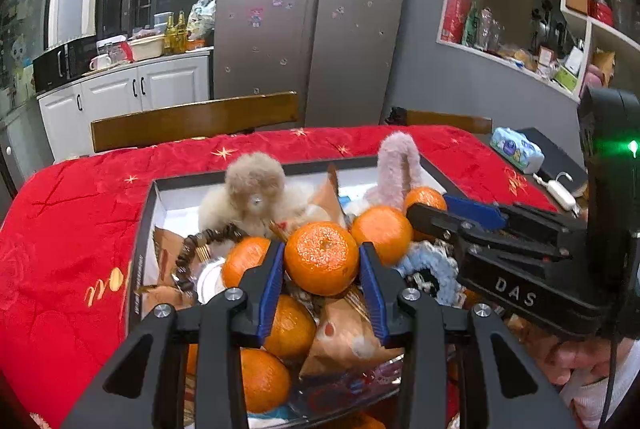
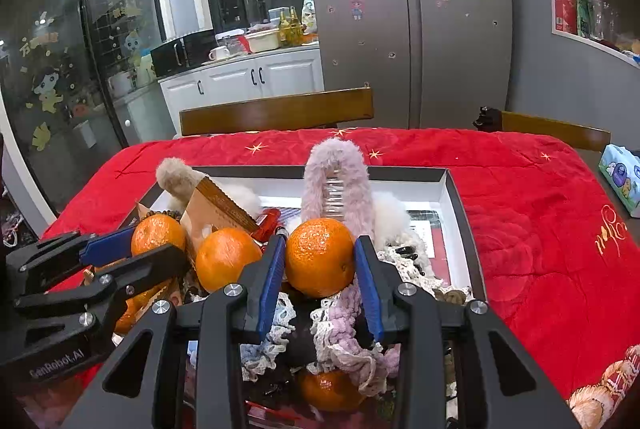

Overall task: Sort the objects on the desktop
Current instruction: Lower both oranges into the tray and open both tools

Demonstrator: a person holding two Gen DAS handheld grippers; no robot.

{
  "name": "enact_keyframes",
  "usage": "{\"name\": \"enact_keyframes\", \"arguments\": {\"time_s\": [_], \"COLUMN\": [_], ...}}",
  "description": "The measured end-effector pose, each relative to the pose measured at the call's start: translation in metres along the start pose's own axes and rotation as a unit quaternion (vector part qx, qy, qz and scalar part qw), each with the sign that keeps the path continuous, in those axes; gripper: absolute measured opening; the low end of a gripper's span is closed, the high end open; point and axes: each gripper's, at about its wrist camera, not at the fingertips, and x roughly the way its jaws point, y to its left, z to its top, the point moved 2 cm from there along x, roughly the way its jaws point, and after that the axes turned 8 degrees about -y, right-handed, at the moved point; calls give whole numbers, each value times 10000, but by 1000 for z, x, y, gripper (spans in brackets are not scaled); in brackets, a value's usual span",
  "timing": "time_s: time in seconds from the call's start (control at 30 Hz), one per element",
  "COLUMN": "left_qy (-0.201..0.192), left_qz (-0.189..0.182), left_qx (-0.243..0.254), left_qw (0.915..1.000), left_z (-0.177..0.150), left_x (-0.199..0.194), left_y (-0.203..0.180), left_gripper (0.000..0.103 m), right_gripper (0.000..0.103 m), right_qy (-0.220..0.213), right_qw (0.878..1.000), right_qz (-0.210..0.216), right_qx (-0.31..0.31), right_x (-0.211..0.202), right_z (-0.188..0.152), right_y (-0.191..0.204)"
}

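So both grippers, left gripper (image 1: 322, 261) and right gripper (image 2: 320, 259), have their fingers clamped on an orange each, left orange (image 1: 321, 258) and right orange (image 2: 319, 257), above the cluttered box (image 2: 456, 189), presumably separating fruit from fluffy bits.

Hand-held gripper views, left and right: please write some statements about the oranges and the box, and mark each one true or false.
1. The left hand-held gripper has an orange between its blue pads. True.
2. The right hand-held gripper is empty. False: it also has an orange between its pads.
3. The box stands on a red cloth. True.
4. The box holds only oranges. False: a pink fluffy hair clip and snack packets are in it too.
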Motion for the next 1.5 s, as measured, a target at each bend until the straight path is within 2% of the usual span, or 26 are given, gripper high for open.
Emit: {"name": "enact_keyframes", "arguments": {"time_s": [0.27,0.4,0.87,1.17,1.23,1.3,1.37,1.4,1.43,1.47,1.5], "left_qy": [127,119,230,309,347,307,248,247,267,319,273], "left_qz": [-87,-33,144,236,239,276,377,439,511,645,759], "left_qx": [-231,-143,-358,-253,-253,-200,-28,60,148,264,373], "left_qw": [9996,9998,9990,9989,9988,9989,9990,9987,9982,9971,9960], "left_z": [-7,-7,-7,-5,-3,-2,1,2,2,3,4], "left_x": [5,5,9,8,8,5,2,1,1,1,-1], "left_y": [5,2,9,8,8,7,4,4,2,0,-1], "left_gripper": [39,39,39,39,40,47,71,79,92,102,103], "right_gripper": [35,35,36,38,41,47,57,65,72,76,83], "right_qy": [8,11,40,94,54,-44,-124,-152,-195,-250,-277], "right_qw": [10000,10000,10000,9991,9989,9990,9991,9991,9989,9986,9984], "right_qz": [14,-1,12,339,380,346,290,282,285,300,317], "right_qx": [-4,-15,6,238,281,279,278,290,313,349,365], "right_x": [0,0,-1,-6,-9,-13,-16,-19,-20,-23,-25], "right_z": [-2,-3,-2,4,7,10,13,14,15,17,18], "right_y": [0,1,0,-4,-6,-7,-10,-9,-11,-12,-14]}}
